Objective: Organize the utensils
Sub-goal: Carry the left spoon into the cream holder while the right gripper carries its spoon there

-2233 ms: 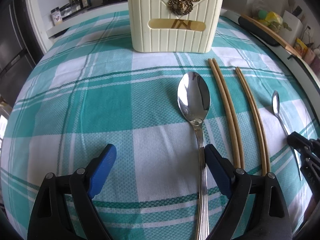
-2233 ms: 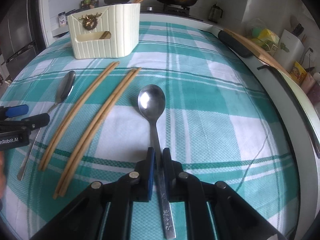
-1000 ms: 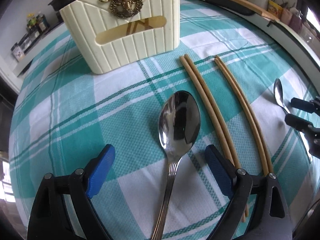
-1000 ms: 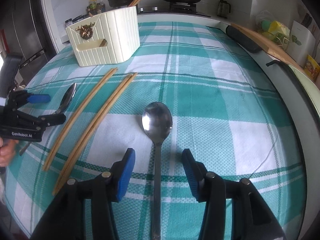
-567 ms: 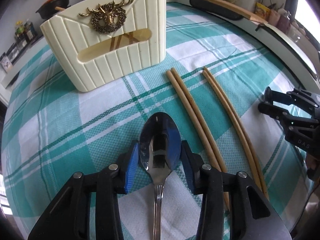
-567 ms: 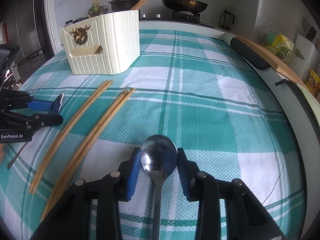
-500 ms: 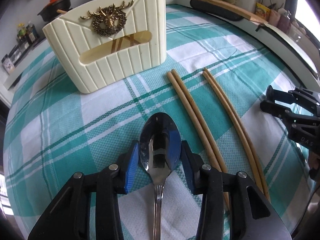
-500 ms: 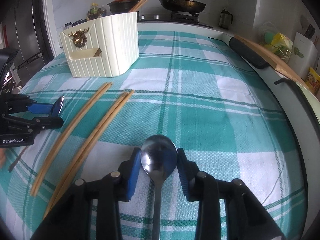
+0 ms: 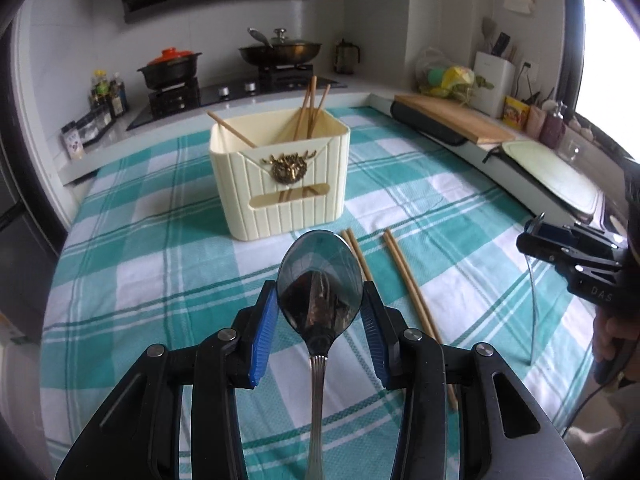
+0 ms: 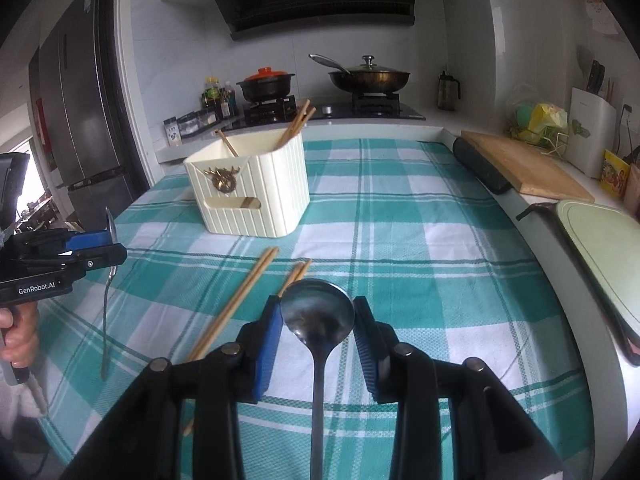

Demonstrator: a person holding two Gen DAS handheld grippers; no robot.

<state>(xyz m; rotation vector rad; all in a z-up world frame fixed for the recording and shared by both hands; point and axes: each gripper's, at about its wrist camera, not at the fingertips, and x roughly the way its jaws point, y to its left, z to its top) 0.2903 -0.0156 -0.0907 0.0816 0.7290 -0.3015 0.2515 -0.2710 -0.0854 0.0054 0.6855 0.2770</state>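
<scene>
My left gripper [image 9: 320, 312] is shut on the bowl of a large steel spoon [image 9: 320, 284] and holds it lifted, handle hanging toward the camera. My right gripper [image 10: 318, 322] is shut on the bowl of a second steel spoon [image 10: 318, 316], also lifted. Each gripper shows from the side in the other's view, the left [image 10: 96, 246] and the right [image 9: 560, 246]. A cream utensil holder [image 9: 280, 176] with a brass deer emblem stands ahead on the checked cloth, with several chopsticks in it. Two pairs of wooden chopsticks [image 9: 404, 276] lie on the cloth in front of it.
A teal and white checked cloth [image 10: 420, 248] covers the table. A wooden cutting board [image 10: 520, 168] and a pale green board [image 10: 600, 240] lie along the right edge. A stove with a clay pot [image 10: 264, 84] and a wok [image 10: 368, 76] stands behind.
Both grippers have risen off the table with their spoons held by the bowl. The views have tilted up, so the holder's open top and the kitchen now show.
</scene>
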